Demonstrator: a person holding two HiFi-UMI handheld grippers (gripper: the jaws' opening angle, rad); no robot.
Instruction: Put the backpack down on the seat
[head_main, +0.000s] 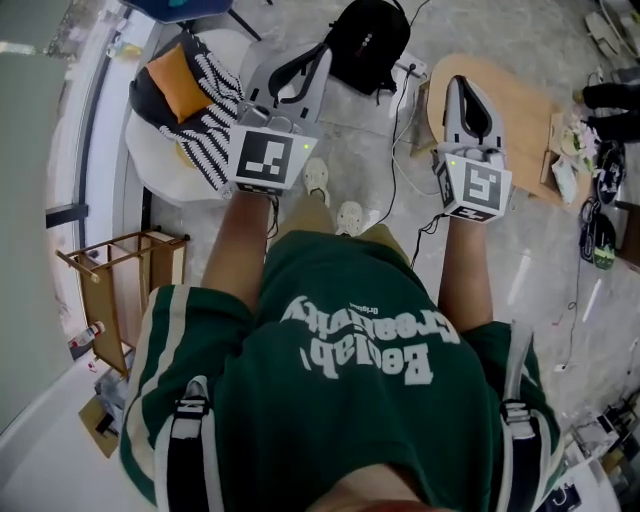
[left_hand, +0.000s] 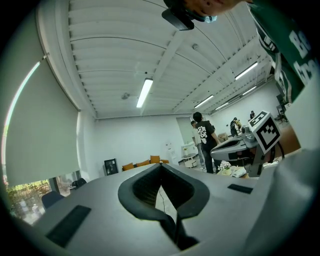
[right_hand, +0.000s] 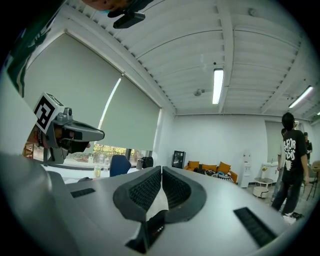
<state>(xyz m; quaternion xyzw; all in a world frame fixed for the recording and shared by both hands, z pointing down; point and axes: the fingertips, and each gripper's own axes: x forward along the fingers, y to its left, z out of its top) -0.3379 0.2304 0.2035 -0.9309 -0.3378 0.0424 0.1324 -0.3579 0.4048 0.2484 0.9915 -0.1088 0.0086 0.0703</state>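
Black backpack (head_main: 372, 45) lies on the floor just beyond the left claw (head_main: 316, 58); both it and the right claw (head_main: 458, 84) are closed, empty; pickup and seating all remain.

Two cushions (head_main: 212, 115) fill the seat (head_main: 160, 165) save its near edge; the backpack (head_main: 368, 45) and cables (head_main: 395, 160) clutter the floor (head_main: 360, 130) beside
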